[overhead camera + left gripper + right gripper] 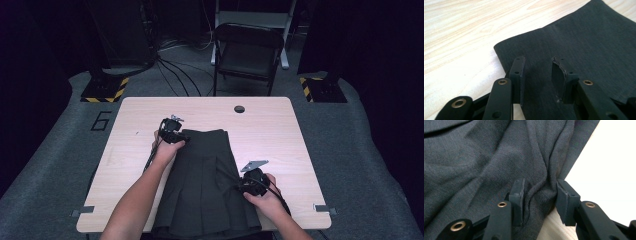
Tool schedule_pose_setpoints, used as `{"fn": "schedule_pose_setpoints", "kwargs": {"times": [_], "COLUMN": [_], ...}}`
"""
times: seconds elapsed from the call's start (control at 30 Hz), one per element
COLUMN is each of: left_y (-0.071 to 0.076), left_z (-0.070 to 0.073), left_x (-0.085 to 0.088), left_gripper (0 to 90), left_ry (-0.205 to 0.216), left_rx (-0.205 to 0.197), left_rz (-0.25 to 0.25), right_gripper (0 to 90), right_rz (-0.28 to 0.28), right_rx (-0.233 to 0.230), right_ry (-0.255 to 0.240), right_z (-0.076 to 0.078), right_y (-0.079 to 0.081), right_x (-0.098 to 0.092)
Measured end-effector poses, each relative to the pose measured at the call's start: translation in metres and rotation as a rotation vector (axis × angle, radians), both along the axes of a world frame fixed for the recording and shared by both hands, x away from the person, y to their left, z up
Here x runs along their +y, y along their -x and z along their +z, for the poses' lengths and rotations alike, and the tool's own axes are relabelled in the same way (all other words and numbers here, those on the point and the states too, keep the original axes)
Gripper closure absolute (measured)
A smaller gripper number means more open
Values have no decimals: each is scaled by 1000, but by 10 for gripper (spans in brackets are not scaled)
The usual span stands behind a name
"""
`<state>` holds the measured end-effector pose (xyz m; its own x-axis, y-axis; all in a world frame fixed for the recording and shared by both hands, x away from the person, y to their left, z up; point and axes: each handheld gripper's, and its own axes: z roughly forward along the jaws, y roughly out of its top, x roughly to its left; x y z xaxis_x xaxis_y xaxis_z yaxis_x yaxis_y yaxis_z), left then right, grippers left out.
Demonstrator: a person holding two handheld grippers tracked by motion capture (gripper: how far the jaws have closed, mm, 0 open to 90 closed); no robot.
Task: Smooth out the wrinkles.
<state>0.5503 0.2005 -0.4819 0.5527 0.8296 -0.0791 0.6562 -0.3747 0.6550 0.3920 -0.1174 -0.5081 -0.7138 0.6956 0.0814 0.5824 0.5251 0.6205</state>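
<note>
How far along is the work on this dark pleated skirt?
Done: the pleated skirt lies spread on the table. In hand: the right gripper bunches its side edge, while the left gripper stands open over a far corner. Left: any folding.

You have one dark pleated skirt [205, 185] on one wooden table [280, 130]. You hold two grippers: one left gripper [176, 131] and one right gripper [245, 186], each with two black jaws. The tabletop has one round hole [239, 109]. Behind the table stand one folding chair [247, 52] and two stand bases with yellow-and-black striping [104, 90].
</note>
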Motion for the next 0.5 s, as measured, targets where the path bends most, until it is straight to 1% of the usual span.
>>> {"fn": "schedule_pose_setpoints", "kwargs": {"times": [0.07, 0.13, 0.23, 0.27, 0.3, 0.33, 0.4, 0.43, 0.47, 0.5], "left_y": [-1, -6, -10, -11, -13, -14, -15, -17, -17, -18], "left_z": [-1, -2, -2, -2, -3, -3, -4, -5, -5, -7], "left_x": [-1, -1, -2, -3, -2, -2, -1, 1, 1, 3], "left_gripper": [632, 636, 622, 617, 617, 615, 596, 573, 551, 551], "left_ry": [3, -1, 22, 19, 19, 31, 34, 49, 49, 61], "left_rx": [2, 0, 11, 2, -7, -1, -1, -9, -9, -11], "left_rz": [5, 14, 16, 17, 24, 36, 37, 61, 61, 74], "right_gripper": [613, 613, 613, 613, 612, 613, 612, 612, 612, 612], "right_rz": [-10, -7, -10, -11, -11, -6, -3, -3, -3, -3], "right_rx": [6, 1, 5, 6, 6, 3, -2, -2, -2, -3], "right_ry": [0, 1, -4, -4, -5, -5, -5, -5, -5, -6], "right_z": [0, 0, 0, 0, 0, 0, 0, 0, 0, 0], "right_y": [1, 1, 1, 1, 1, 1, 0, 1, 1, 1], "right_x": [0, 0, 0, 0, 0, 0, 0, -1, -1, -1]}}
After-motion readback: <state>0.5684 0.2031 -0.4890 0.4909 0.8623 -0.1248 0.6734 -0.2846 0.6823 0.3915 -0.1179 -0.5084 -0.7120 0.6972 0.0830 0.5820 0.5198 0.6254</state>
